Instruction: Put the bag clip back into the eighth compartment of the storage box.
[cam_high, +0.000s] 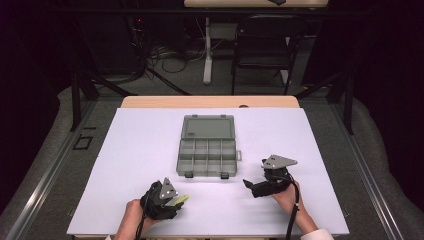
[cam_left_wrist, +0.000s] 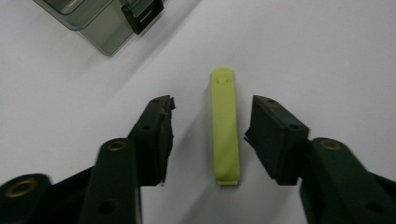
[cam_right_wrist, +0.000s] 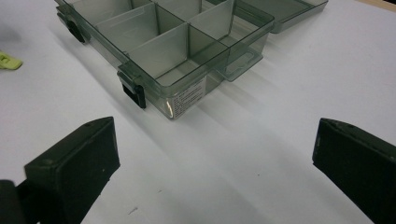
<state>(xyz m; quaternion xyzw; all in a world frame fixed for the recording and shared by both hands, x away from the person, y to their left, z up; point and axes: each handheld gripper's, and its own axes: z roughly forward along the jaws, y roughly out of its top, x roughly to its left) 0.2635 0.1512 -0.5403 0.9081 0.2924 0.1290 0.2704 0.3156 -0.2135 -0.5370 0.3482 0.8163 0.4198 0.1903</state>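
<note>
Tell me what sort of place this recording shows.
Probably a lab recording booth: a white-covered table ringed by dark curtains, loose cables on the floor behind, and a black chair.

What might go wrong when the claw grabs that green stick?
The green stick lies flat on the table between the open left gripper jaws, nearer the right one. The thin stick might slip or flip away as they close. Later it might hit the box dividers.

A lime-green strip (cam_left_wrist: 225, 126) is lying lower centre on the plain white table (cam_left_wrist: 327, 56). The box (cam_high: 206, 150) mid-frame is showing smoky translucent grey with black latches (cam_right_wrist: 135, 93). Both tools (cam_left_wrist: 208, 135) (cam_right_wrist: 215, 172) are showing matt black, with grey plates (cam_high: 278, 161).
</note>
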